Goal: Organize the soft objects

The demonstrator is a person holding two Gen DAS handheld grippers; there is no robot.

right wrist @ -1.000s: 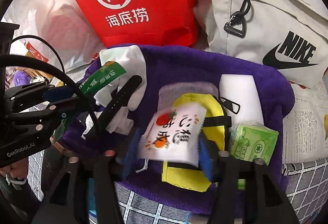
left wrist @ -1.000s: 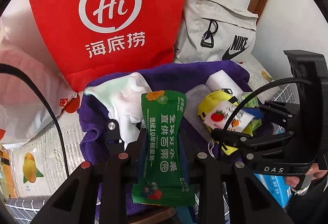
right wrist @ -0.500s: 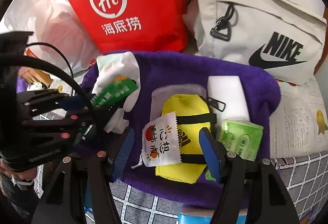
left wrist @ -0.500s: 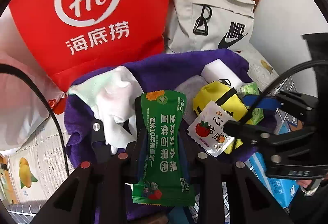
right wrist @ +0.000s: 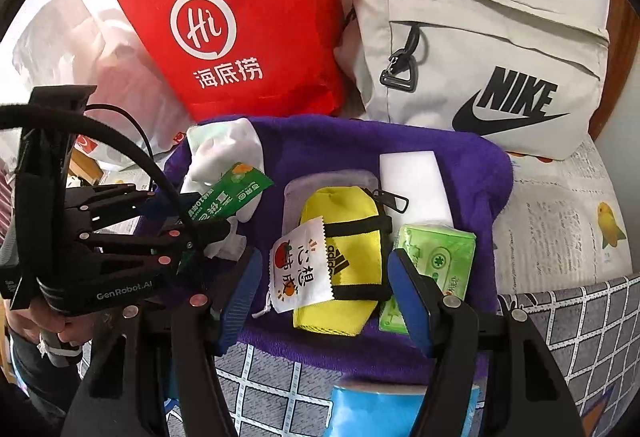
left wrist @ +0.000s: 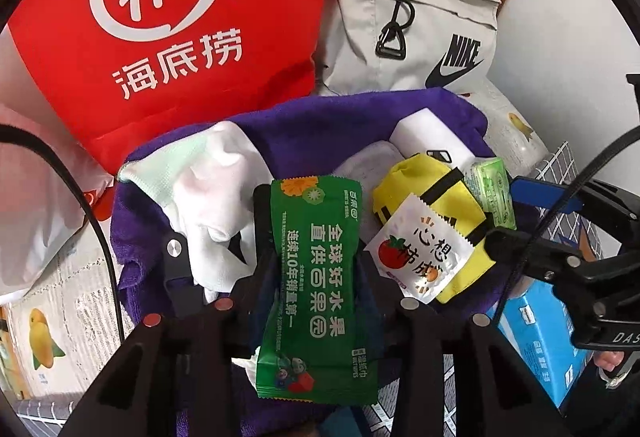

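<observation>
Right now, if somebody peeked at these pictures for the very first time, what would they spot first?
Probably the big red bag with the white Hi logo, standing at the back beside the beige Nike bag. Next, the green wipes packet sitting between the fingers of the left gripper, right in the middle of that view. Then the yellow pouch on the purple towel, with a white tomato sachet lying across it.

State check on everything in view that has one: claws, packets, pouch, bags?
left claw: jaws have just been opening, green plastic wet-wipe packet between them
green plastic wet-wipe packet: sealed, upright
right claw: open, empty
white tomato-print sachet: sealed, lying on yellow fabric zip pouch
yellow fabric zip pouch: flat on purple towel
red paper bag: upright behind towel
grey Nike bag: upright
</observation>
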